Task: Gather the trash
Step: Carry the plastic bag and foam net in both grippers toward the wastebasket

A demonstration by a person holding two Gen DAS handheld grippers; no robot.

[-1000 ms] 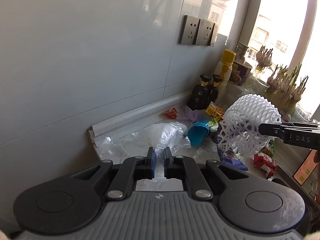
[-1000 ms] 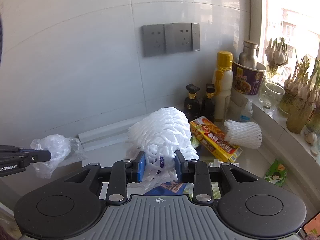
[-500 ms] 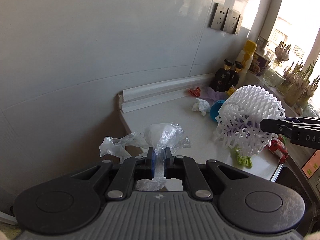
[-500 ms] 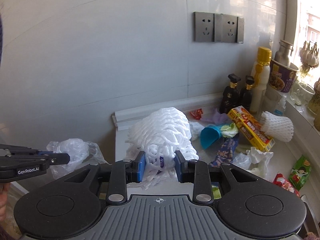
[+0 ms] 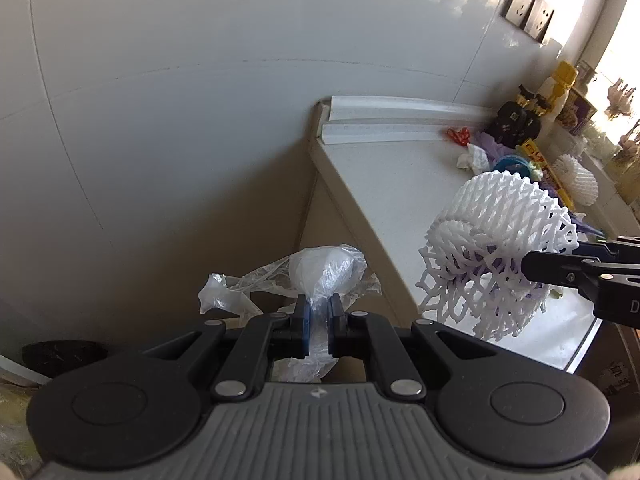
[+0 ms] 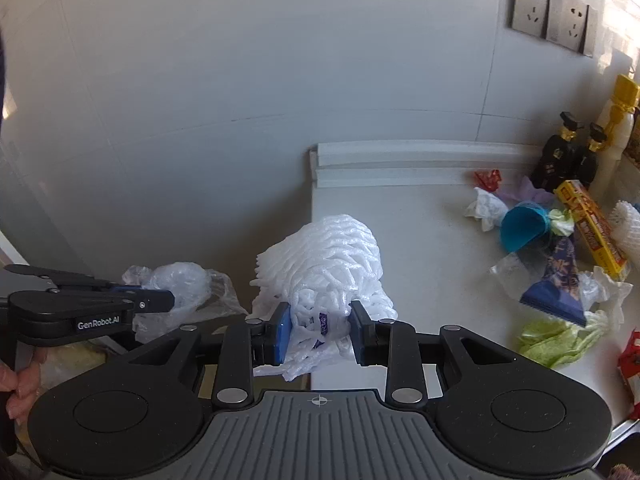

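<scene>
The left gripper [image 5: 317, 322] is clamped on a crumpled clear plastic bag [image 5: 320, 272], its blue pads nearly together with the thin film squeezed between them. The bag hangs in the air off the left end of the counter [image 5: 392, 184], in front of the grey tiled wall [image 5: 180, 100]. The right gripper [image 6: 318, 330] is closed on a wad of white foam netting [image 6: 328, 256], its pads standing wider apart, pressed into the bulky mesh. This wad sits above the near left corner of the counter.

The left wrist view shows the netting from the side, as an open lattice with purple paper showing through, and the right gripper's black fingers [image 5: 560, 270] reaching in from the right edge. It also shows a dark round object [image 5: 64, 356] low on the left, too dim to tell what it is.

The right wrist view shows the left gripper from the side, with the bag bunched at its tip and a person's fingers [image 6: 20, 384] on its handle at the left edge. Only this view shows the litter still on the counter clearly: a red wrapper [image 6: 488, 179], a white tissue [image 6: 486, 208], a blue paper cone [image 6: 522, 228], a dark blue packet [image 6: 560, 284], a yellow box [image 6: 592, 228] and a green wrapper [image 6: 556, 340]. Two dark bottles [image 6: 568, 156] stand at the far right by the wall, under the wall sockets [image 6: 548, 12].
</scene>
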